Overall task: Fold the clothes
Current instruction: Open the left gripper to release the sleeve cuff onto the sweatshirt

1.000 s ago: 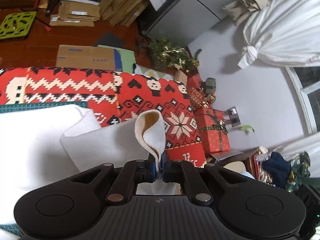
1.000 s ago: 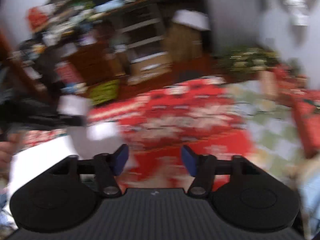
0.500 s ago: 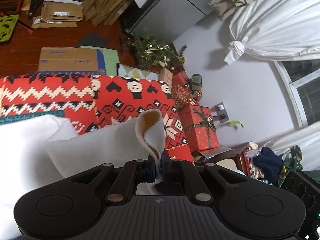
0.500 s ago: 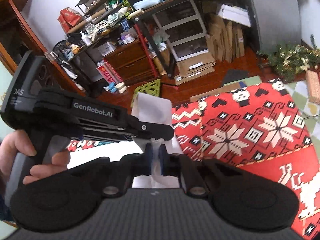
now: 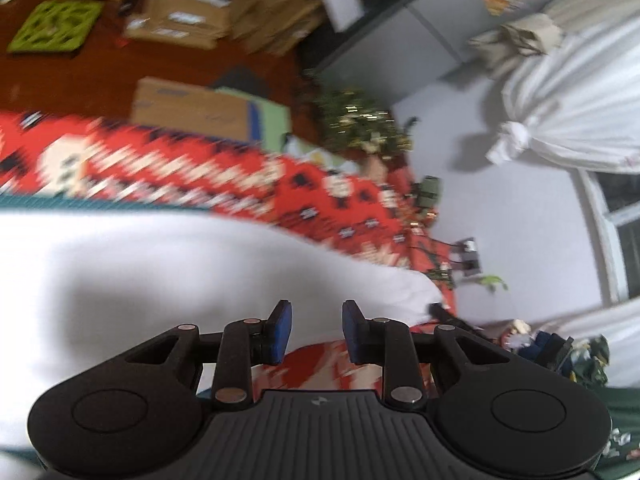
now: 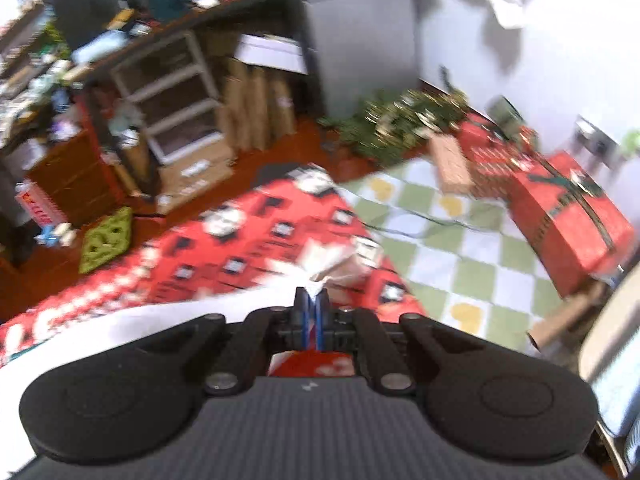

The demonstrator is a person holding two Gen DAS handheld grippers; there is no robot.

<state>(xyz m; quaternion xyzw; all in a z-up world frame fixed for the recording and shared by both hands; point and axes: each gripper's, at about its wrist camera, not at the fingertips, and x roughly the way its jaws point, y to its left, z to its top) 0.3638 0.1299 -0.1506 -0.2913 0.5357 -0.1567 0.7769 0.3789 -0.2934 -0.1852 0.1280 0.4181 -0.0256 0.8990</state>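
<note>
A white garment (image 5: 168, 264) lies spread over a red patterned blanket (image 5: 248, 176). My left gripper (image 5: 314, 330) is open and empty, its blue pads just above the garment's near edge. My right gripper (image 6: 312, 312) is shut on a bunched corner of the white garment (image 6: 320, 264), and the cloth runs off to the left (image 6: 120, 324) in the right wrist view. The other gripper's tip (image 5: 440, 312) shows at the garment's right corner in the left wrist view. Both views are motion-blurred.
Red gift boxes (image 6: 568, 216), a small Christmas tree (image 6: 404, 120) and a green checked mat (image 6: 448, 220) lie past the blanket's right edge. Cardboard boxes (image 5: 192, 108) and shelves (image 6: 168, 92) stand beyond on the wooden floor.
My left gripper has let go of the cloth fold and opened. The garment now lies flatter. My right gripper, shut on the cloth, has swung right, away from the left gripper.
</note>
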